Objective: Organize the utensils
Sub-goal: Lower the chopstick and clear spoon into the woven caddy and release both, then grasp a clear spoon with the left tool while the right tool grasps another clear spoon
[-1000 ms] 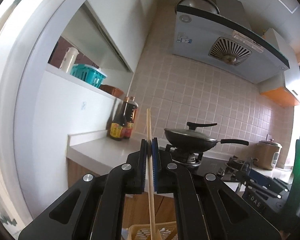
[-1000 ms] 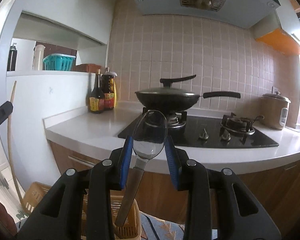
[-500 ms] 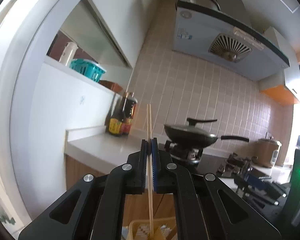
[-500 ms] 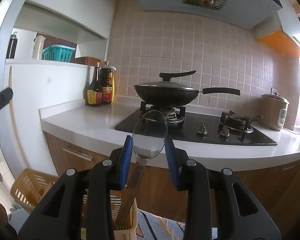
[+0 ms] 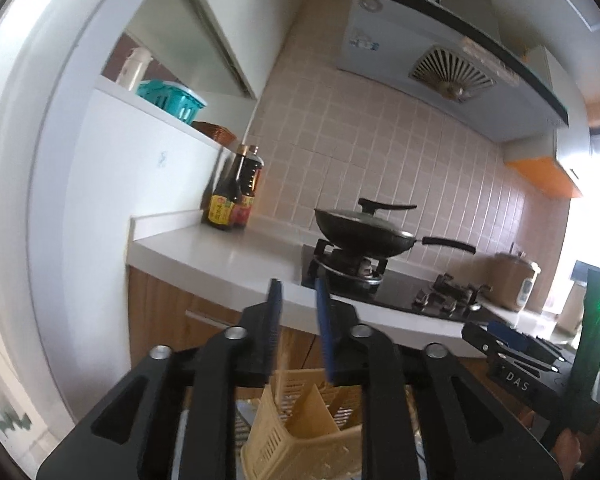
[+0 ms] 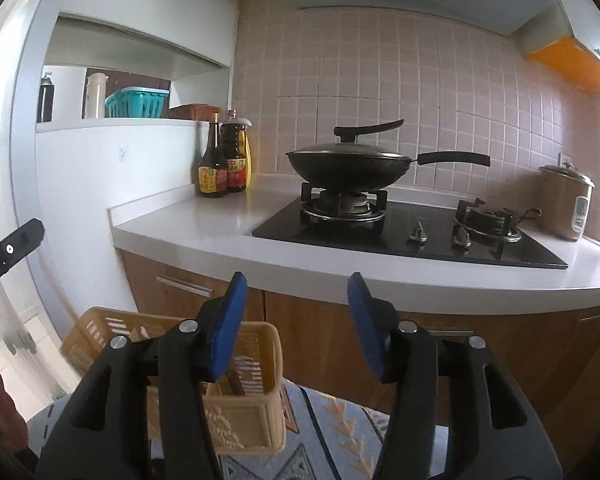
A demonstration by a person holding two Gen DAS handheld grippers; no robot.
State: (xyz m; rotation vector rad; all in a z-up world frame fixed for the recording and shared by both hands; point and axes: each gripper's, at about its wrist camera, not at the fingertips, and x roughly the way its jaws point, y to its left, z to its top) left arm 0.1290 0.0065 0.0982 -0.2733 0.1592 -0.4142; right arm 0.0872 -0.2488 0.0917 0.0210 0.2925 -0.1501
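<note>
A beige slatted utensil basket [image 6: 256, 420] with dividers stands on a patterned cloth, below and between my grippers; it also shows in the left wrist view [image 5: 296, 428]. My left gripper [image 5: 298, 300] is open and empty above the basket. My right gripper [image 6: 294, 300] is open and empty above the basket's right side. A dark utensil handle [image 6: 234, 382] stands inside the basket. The chopstick and the spoon are not visible in either gripper.
A white kitchen counter [image 6: 204, 224] runs ahead with a black gas hob [image 6: 412, 236], a lidded wok [image 6: 348, 162], sauce bottles [image 6: 224, 160] and a rice cooker [image 6: 568, 204]. Wooden cabinet doors [image 6: 460, 344] sit under it. The right gripper's body appears in the left wrist view [image 5: 524, 364].
Both grippers opened. The chopstick has left the left gripper and the spoon has left the right gripper. Both views tilted down slightly, showing more of the basket.
</note>
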